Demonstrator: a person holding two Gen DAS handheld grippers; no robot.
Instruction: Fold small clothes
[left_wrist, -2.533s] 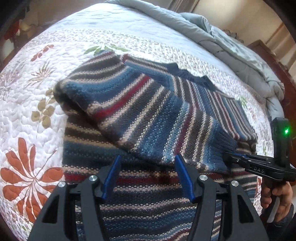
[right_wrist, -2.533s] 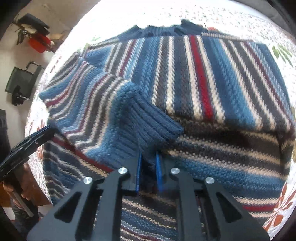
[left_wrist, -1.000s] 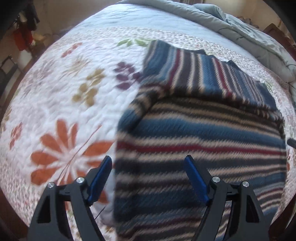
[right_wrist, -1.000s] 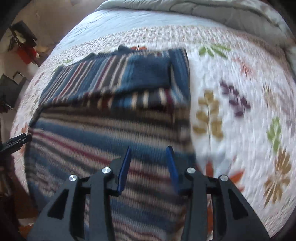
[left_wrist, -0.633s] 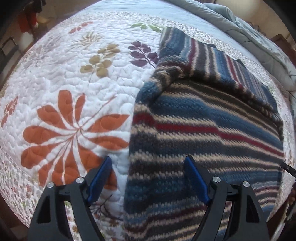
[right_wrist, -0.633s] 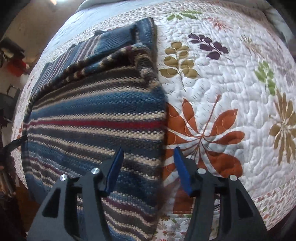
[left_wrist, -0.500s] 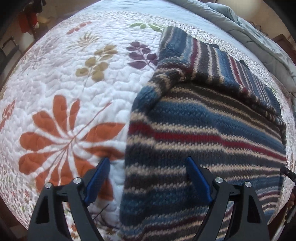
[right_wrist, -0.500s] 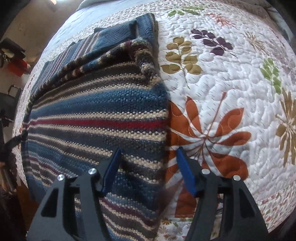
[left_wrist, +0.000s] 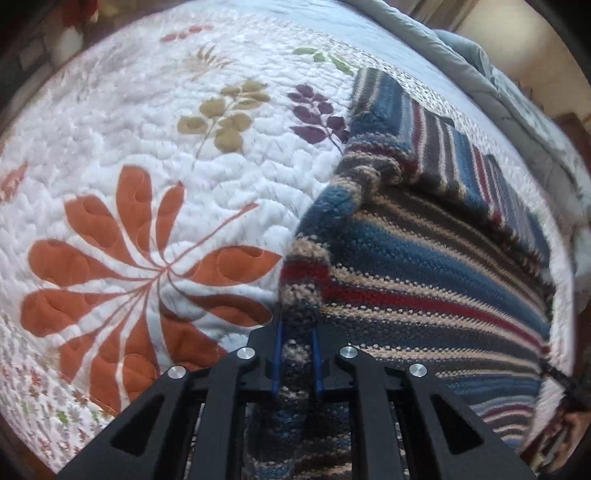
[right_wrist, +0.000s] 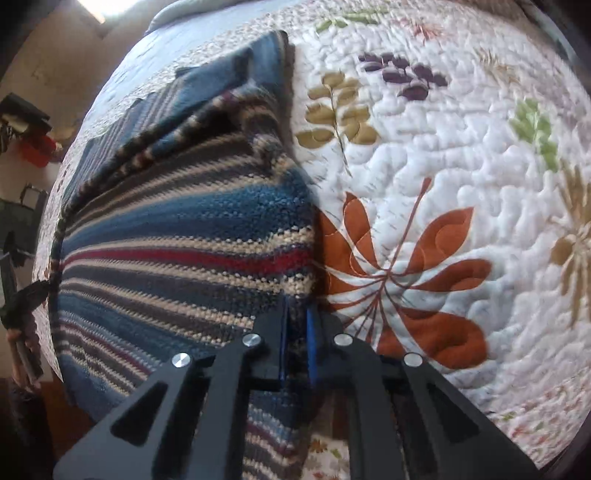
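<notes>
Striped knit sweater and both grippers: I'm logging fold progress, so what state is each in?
Striped knit sweater: partly folded on the floral quilt, side edges pinched.
Left gripper: just closed, shut on the sweater's left edge.
Right gripper: just closed, shut on its right edge.

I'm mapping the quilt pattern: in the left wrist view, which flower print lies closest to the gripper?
The big orange flower, the bottom-most print, just left of the left gripper; the tan sprig and purple sprig lie farther up.
</notes>
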